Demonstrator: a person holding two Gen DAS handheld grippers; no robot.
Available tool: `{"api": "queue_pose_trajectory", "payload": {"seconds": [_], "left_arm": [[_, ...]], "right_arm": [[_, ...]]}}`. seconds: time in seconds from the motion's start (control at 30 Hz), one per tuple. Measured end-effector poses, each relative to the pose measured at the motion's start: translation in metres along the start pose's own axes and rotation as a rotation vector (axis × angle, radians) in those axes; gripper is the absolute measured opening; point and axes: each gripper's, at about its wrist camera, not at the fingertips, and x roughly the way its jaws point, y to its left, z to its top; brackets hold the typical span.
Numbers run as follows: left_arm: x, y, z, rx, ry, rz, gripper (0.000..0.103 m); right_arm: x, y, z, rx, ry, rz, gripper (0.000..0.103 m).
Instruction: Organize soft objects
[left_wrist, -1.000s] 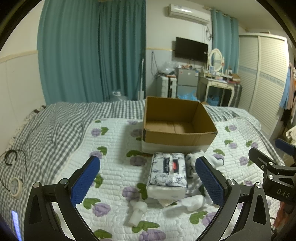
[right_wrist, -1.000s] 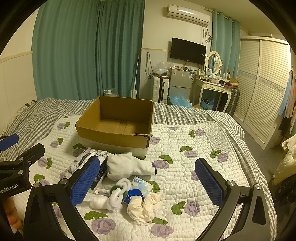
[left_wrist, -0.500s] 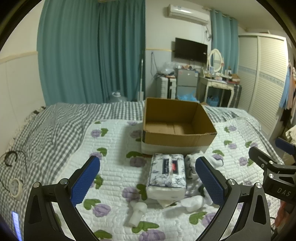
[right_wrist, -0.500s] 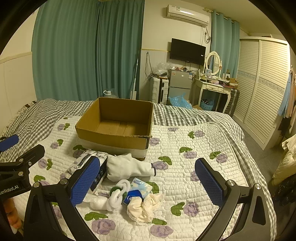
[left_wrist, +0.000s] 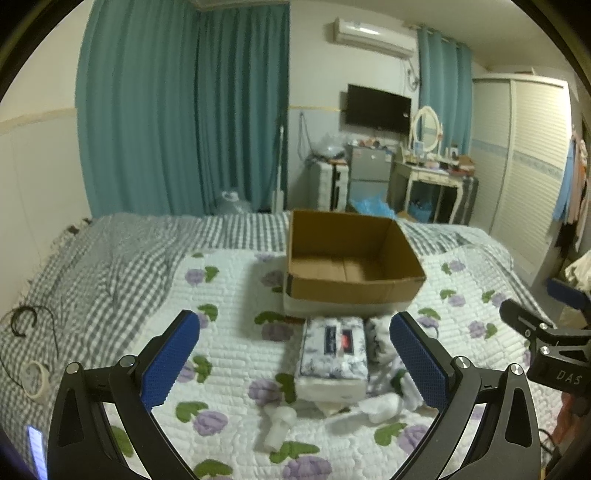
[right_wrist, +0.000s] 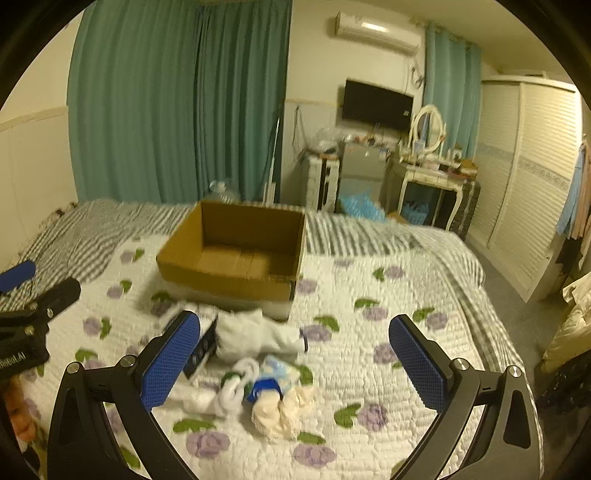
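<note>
An empty open cardboard box (left_wrist: 351, 258) (right_wrist: 236, 258) sits on the quilted bed. In front of it lie a floral tissue pack (left_wrist: 334, 350), a white sock (right_wrist: 258, 334), a white ring toy (right_wrist: 236, 384), a blue and white packet (right_wrist: 275, 373), a cream scrunchie (right_wrist: 280, 410) and a small white plastic piece (left_wrist: 277, 428). My left gripper (left_wrist: 295, 354) is open and empty, above the bed before the tissue pack. My right gripper (right_wrist: 295, 354) is open and empty, above the pile of soft things.
The flowered quilt (right_wrist: 388, 332) lies over a grey checked blanket (left_wrist: 110, 266). A black cable (left_wrist: 26, 317) and a tape roll (left_wrist: 37, 376) lie at the bed's left edge. Beyond the bed stand curtains, a dressing table (left_wrist: 436, 184) and a wardrobe (left_wrist: 528, 177).
Both views have shifted slightly, with the box and pile sitting a little higher and closer; the right wrist view is now motion-blurred. Both grippers stay open and empty.
</note>
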Motion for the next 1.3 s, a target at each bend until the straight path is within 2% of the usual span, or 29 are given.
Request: {"api": "queue_pose_trajectory", "payload": {"seconds": [0.13,0.27,0.4,0.63,0.73,0.8,0.87,0.97,1.07,1.2,1.3], "left_arm": [[0.013,0.004,-0.016,-0.011,0.071,-0.021,0.103],[0.031,0.002,-0.039,-0.032,0.153,-0.039,0.103],[0.049,-0.012,-0.06,-0.011,0.222,-0.044,0.103],[0.067,-0.028,-0.08,0.012,0.293,-0.063,0.103],[0.071,-0.033,-0.084,0.019,0.313,-0.074,0.103],[0.072,-0.039,-0.086,0.03,0.319,-0.078,0.103],[0.073,-0.044,-0.086,0.036,0.33,-0.076,0.1],[0.073,-0.054,-0.083,0.033,0.336,-0.102,0.099],[0.067,-0.074,-0.076,0.064,0.324,-0.165,0.099],[0.069,-0.106,-0.073,0.145,0.301,-0.191,0.099],[0.083,-0.126,-0.075,0.182,0.318,-0.209,0.087]], "right_arm": [[0.018,-0.006,-0.018,-0.004,0.115,-0.01,0.103],[0.041,-0.009,-0.043,-0.02,0.21,-0.028,0.098],[0.07,-0.009,-0.065,-0.007,0.297,0.025,0.093],[0.113,-0.003,-0.093,0.002,0.425,0.088,0.09],[0.128,-0.002,-0.1,0.004,0.456,0.094,0.08],[0.135,-0.004,-0.103,0.016,0.482,0.112,0.052],[0.138,-0.008,-0.104,0.029,0.493,0.128,0.039],[0.129,-0.011,-0.097,0.009,0.467,0.122,0.032],[0.116,-0.02,-0.082,0.025,0.44,0.124,0.031],[0.095,-0.038,-0.062,0.031,0.383,0.096,0.031],[0.089,-0.056,-0.057,0.061,0.368,0.071,0.031]]}}
